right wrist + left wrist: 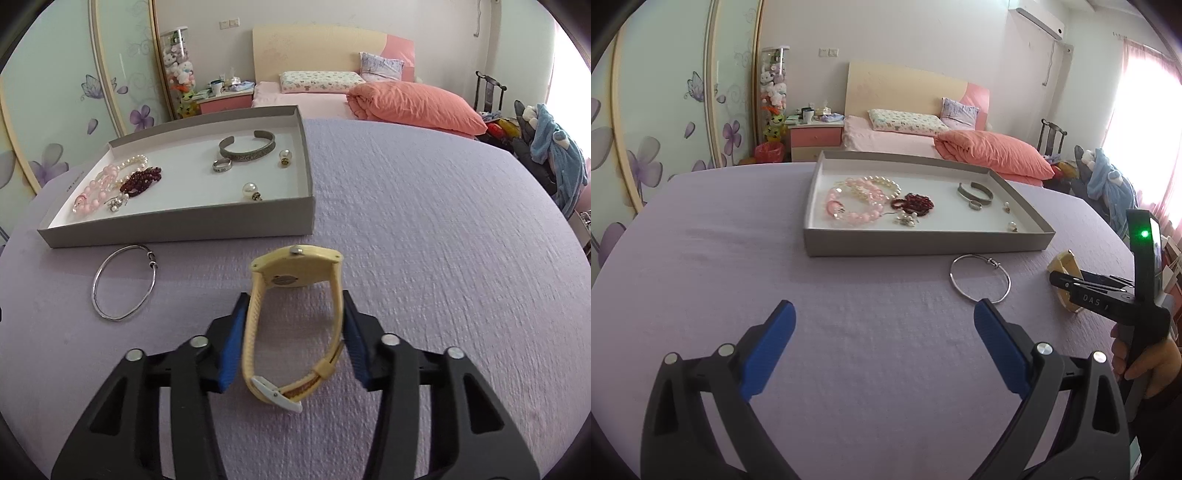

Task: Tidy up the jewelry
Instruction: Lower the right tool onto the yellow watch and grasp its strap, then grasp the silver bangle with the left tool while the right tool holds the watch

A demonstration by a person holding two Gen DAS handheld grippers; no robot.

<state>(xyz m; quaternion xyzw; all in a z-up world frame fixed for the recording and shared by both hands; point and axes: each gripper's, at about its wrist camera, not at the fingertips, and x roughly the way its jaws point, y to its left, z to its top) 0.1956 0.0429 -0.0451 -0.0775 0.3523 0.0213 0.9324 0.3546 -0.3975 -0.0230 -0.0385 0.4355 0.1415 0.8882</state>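
Observation:
A grey tray point(923, 244) point(177, 225) on the lilac cloth holds pink and pearl bracelets point(855, 199) point(107, 181), a dark red bead bracelet point(916, 203) point(142, 180), a metal cuff point(975, 191) point(247, 147), a ring point(222, 165) and pearl earrings point(251, 191). A thin silver bangle point(980, 278) point(123, 282) lies on the cloth in front of the tray. My left gripper point(884, 325) is open and empty, just short of the bangle. My right gripper point(293, 317) is closed on the strap of a yellow wristwatch point(295, 291), which also shows in the left wrist view point(1065, 269).
The lilac cloth point(424, 221) covers the round table. Behind it stand a bed with an orange quilt point(990, 151), a pink nightstand point(816, 136) and a chair with blue clothing point(1108, 181) at the right.

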